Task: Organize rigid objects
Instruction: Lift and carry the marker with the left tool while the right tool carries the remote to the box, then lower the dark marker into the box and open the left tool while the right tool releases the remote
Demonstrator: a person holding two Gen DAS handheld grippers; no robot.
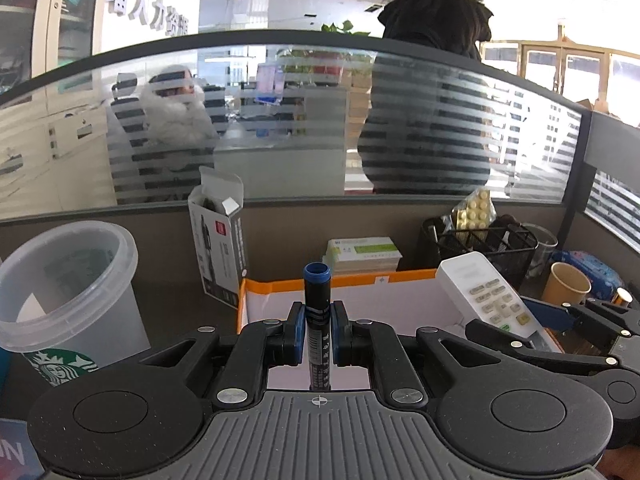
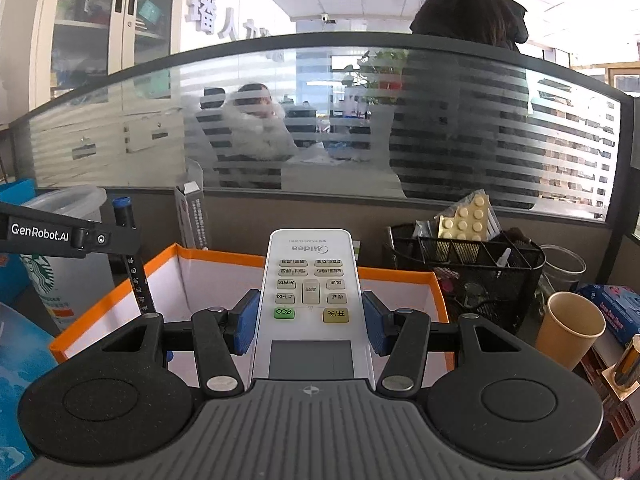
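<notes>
My left gripper point(image 1: 318, 330) is shut on a black marker with a blue cap point(image 1: 317, 308), held upright above the orange-rimmed white box point(image 1: 360, 280). My right gripper point(image 2: 310, 320) is shut on a white Midea remote control point(image 2: 310, 280), held over the same box point(image 2: 400, 276). In the left wrist view the remote point(image 1: 480, 292) and the right gripper point(image 1: 552, 316) show at the right. In the right wrist view the marker point(image 2: 128, 240) and the left gripper's arm show at the left.
A clear Starbucks cup point(image 1: 68, 292) stands left of the box, an open grey carton point(image 1: 220, 248) behind it. A black mesh organiser point(image 2: 468, 272) with pill blisters, a paper cup point(image 2: 570, 332), stacked small boxes point(image 1: 362, 254) and a desk partition point(image 1: 320, 208) lie beyond.
</notes>
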